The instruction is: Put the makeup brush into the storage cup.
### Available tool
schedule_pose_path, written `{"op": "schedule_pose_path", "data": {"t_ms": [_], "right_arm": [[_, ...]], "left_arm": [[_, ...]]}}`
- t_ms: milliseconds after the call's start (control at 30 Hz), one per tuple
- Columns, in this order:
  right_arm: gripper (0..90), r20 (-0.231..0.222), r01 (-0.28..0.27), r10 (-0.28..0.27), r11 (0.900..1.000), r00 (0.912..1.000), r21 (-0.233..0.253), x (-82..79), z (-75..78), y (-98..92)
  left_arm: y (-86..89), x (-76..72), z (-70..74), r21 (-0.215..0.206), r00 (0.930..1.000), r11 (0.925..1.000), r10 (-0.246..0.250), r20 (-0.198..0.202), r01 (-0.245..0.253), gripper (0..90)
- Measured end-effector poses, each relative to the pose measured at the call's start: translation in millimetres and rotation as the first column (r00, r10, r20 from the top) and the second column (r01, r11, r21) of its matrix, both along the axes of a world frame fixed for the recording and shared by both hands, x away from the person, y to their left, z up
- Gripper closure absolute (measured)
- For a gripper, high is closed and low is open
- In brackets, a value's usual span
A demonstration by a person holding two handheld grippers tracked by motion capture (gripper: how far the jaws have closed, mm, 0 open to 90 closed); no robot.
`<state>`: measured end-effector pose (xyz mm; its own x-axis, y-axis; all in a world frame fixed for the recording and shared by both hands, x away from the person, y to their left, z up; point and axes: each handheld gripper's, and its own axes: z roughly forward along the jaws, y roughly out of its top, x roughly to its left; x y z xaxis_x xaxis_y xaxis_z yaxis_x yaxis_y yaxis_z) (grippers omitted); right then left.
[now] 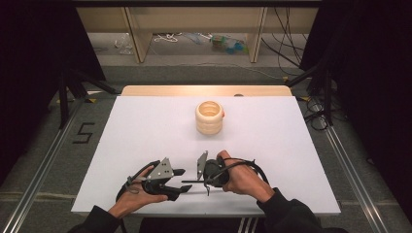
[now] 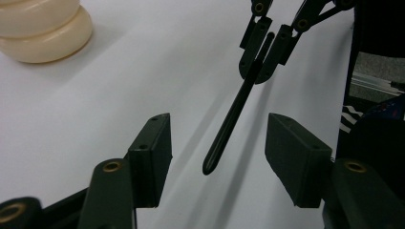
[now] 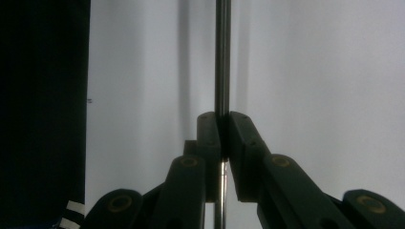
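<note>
Nearest us, by the front edge of the white bench (image 1: 145,126), we hold the left gripper (image 1: 179,182) with its fingers (image 2: 152,148) spread wide apart, and the right gripper (image 1: 204,180) just beside it, its fingers (image 3: 210,138) clamped together on a thin black rod (image 2: 234,117). The rod lies roughly level, running from the right gripper toward the left, its free tip hanging in the gap between the left fingers without touching either. This looks to us like a hand-over, so to do it well we should keep the rod steady, bring the left fingers squarely around the shaft a little back from the tip, and close them fully before the right grip lets go. The left gripper view shows what the high view leaves too small to tell: the rounded tip centred between the open fingers. The right gripper view shows the clamp on the shaft close up. Farther off, toward the middle of the bench and well apart from both grippers, stands a cream ribbed cup (image 1: 209,117), open at the top.
</note>
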<state>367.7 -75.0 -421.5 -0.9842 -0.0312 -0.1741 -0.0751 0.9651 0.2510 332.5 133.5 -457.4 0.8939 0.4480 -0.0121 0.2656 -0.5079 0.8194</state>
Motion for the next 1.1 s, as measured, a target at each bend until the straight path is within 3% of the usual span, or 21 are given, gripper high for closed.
{"op": "schedule_pose_path", "data": {"t_ms": [133, 200, 333, 467, 500, 567, 600, 733, 767, 1100], "right_arm": [[83.8, -0.009, -0.014, 0.014, 1.000, 0.9999, 0.004, -4.1, 0.1, 2.7], [83.8, 0.001, -0.046, 0.046, 0.999, 0.9989, -0.005, -4.5, 0.8, 4.0], [83.8, 0.010, -0.075, 0.075, 0.997, 0.9971, -0.012, -7.2, 0.8, 6.6], [83.8, -0.001, -0.082, 0.082, 0.997, 0.9966, -0.012, -10.1, 0.5, 8.5], [83.8, -0.007, -0.059, 0.059, 0.998, 0.9982, -0.035, -12.2, 1.5, 8.2], [83.8, -0.003, -0.062, 0.062, 0.997, 0.9981, -0.036, -13.3, 1.6, 9.0], [83.8, -0.007, -0.072, 0.071, 0.997, 0.9974, -0.015, -13.3, 0.9, 9.8], [83.8, 0.005, -0.111, 0.111, 0.994, 0.9938, -0.007, -13.4, 0.8, 11.8], [83.8, 0.007, -0.105, 0.105, 0.994, 0.9944, -0.009, -14.4, 0.9, 12.4], [83.9, 0.014, -0.124, 0.124, 0.992, 0.9921, -0.006, -17.6, 1.3, 15.1]], "left_arm": [[-2.2, -0.8, -1.7, -0.007, 0.9998, 0.9998, -0.018, -0.012, 0.018, 44.0], [-2.6, -1.4, -1.3, 0.001, 0.9987, 0.9993, -0.037, -0.035, 0.038, 45.6], [-4.8, -2.7, -2.4, 0.012, 0.9982, 0.9987, -0.049, -0.036, 0.049, 46.7], [-6.3, -2.9, -3.1, 0.005, 0.9971, 0.9981, -0.062, -0.044, 0.062, 48.2], [-6.1, -3.2, -2.6, 0.016, 0.9966, 0.9976, -0.066, -0.050, 0.067, 48.4], [-5.9, -2.7, -2.5, 0.030, 0.9955, 0.9963, -0.079, -0.051, 0.081, 49.4], [-7.2, -4.0, -3.3, 0.014, 0.9959, 0.9971, -0.074, -0.053, 0.075, 50.2], [-7.3, -3.9, -2.9, 0.032, 0.9953, 0.9958, -0.085, -0.047, 0.086, 53.3], [-8.2, -4.7, -3.3, 0.019, 0.9949, 0.9961, -0.085, -0.053, 0.087, 54.0], [-10.9, -6.4, -4.5, 0.034, 0.9915, 0.9924, -0.117, -0.057, 0.119, 61.5]]}}
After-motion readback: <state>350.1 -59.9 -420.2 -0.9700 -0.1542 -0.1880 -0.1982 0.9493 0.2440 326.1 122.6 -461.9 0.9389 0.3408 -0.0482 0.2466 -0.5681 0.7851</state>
